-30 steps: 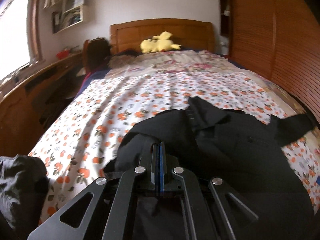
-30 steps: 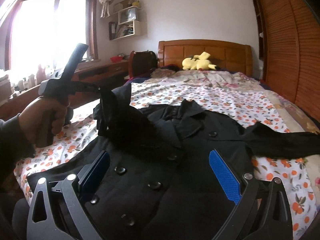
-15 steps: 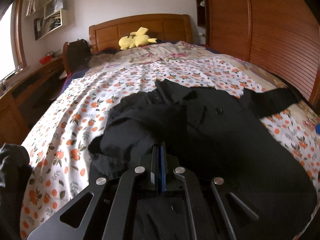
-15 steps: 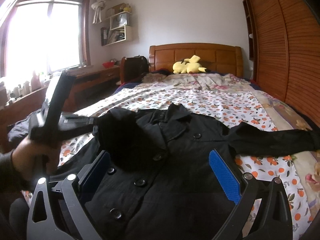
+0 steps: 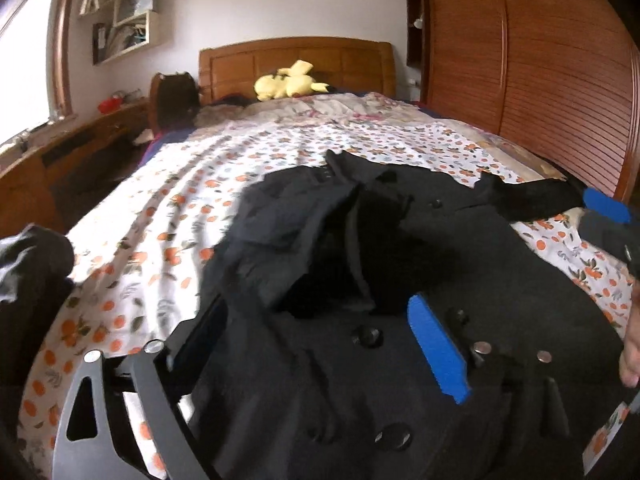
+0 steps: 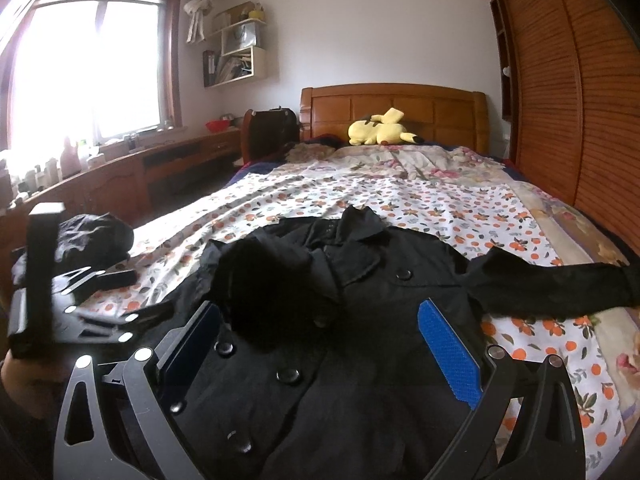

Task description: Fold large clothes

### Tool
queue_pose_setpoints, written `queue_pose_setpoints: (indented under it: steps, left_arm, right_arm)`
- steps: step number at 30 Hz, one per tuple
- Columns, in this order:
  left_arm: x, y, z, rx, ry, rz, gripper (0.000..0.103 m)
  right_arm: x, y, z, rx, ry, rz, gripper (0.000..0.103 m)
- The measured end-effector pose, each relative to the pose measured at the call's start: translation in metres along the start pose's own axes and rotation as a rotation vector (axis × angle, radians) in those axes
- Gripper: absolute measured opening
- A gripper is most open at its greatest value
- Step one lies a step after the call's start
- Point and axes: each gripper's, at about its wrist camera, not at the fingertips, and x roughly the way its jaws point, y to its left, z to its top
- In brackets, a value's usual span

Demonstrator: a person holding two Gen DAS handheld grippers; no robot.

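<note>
Right wrist view only: window (image 6: 92, 68) beyond black coat (image 6: 360, 320)

left gripper (image 5: 320, 340) jaws just opened wide; right gripper (image 6: 320, 340) spread.

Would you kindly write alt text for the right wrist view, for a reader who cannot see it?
A black coat lies buttoned-side up on a flowered bed, one sleeve folded over its chest, the other sleeve stretched to the right. The right tongs hover open above it; the left tongs are at the left edge. A yellow plush toy sits by the headboard.
</note>
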Motion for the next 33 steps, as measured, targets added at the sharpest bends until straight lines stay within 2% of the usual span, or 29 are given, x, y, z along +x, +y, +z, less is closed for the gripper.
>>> queue_pose_setpoints:
  steps: [11,18,22,30,33]
  left_arm:
    - [-0.05,0.036,-0.015,-0.022,-0.069,0.036,0.1]
    - [-0.088,0.058,-0.02,-0.04,-0.113,0.031,0.1]
    - [-0.101,0.072,-0.026,-0.058,-0.118,0.036,0.1]
    - [-0.116,0.103,-0.038,-0.082,-0.113,0.083,0.1]
    - [-0.122,0.113,-0.041,-0.096,-0.113,0.088,0.1]
  right_arm:
    - [0.024,0.037,0.009,-0.053,0.0,0.055,0.096]
    - [0.044,0.077,0.004,-0.143,0.046,0.109,0.095]
    - [0.065,0.096,0.004,-0.171,0.101,0.154,0.09]
    - [0.125,0.138,0.01,-0.231,0.24,0.254,0.067]
    - [0.152,0.151,0.011,-0.254,0.292,0.261,0.064]
